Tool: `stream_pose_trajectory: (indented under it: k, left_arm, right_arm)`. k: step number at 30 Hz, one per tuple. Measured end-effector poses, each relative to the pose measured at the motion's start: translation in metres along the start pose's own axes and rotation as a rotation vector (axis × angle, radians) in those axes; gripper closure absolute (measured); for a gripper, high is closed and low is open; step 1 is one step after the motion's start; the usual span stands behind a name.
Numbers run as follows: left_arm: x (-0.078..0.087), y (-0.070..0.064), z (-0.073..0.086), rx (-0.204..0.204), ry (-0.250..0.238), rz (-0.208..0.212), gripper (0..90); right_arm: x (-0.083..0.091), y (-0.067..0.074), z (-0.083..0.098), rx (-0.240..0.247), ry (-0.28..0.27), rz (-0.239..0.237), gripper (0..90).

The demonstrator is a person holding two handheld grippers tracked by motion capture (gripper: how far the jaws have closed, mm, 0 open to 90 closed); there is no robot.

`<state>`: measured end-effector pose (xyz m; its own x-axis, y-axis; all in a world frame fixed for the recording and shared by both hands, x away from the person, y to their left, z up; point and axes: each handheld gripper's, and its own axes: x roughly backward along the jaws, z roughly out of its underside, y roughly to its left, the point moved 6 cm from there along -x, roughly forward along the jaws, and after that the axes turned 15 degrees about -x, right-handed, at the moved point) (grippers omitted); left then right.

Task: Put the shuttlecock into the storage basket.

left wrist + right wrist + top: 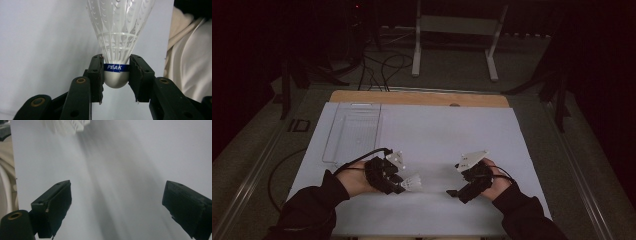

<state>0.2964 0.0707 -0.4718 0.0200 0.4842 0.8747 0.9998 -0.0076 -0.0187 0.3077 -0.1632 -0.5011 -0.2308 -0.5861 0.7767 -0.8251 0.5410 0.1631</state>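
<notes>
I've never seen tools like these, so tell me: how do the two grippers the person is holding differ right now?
The left gripper has its jaws shut on the rounded base of a white shuttlecock; the right gripper has its jaws wide apart with nothing between them. In the high view the left gripper points toward the table's middle with the shuttlecock sticking out, while the right gripper points back toward it. Both are black, hand-held and low over the white table.

Left gripper (404,186) held low at seven o'clock, jaws clamped, pointed toward three o'clock, right gripper (453,192) held at five o'clock, jaws spread wide, nothing between them
</notes>
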Motion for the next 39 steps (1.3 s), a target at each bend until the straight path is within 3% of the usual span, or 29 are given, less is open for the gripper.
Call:
stream_pose_trajectory:
  k: [6, 14, 21, 27, 39]
  left_arm:
    - [0.013, -0.001, -0.001, 0.017, -0.049, -0.006, 65.4]
    - [0.037, 0.006, 0.004, 0.054, -0.093, -0.061, 65.4]
    - [0.054, 0.013, 0.015, 0.119, -0.110, -0.109, 65.3]
    - [0.067, 0.016, 0.024, 0.143, -0.125, -0.139, 65.4]
    - [0.087, 0.026, 0.042, 0.197, -0.106, -0.181, 65.3]
  right_arm:
    - [0.006, -0.006, 0.010, -0.019, -0.086, 0.025, 8.8]
    - [0.015, -0.011, 0.019, -0.020, -0.184, 0.033, 8.8]
    - [0.014, -0.018, 0.032, -0.045, -0.219, 0.020, 8.9]
    - [0.012, -0.020, 0.041, -0.051, -0.226, 0.022, 8.9]
    - [0.020, -0.022, 0.050, -0.078, -0.274, 0.044, 8.9]
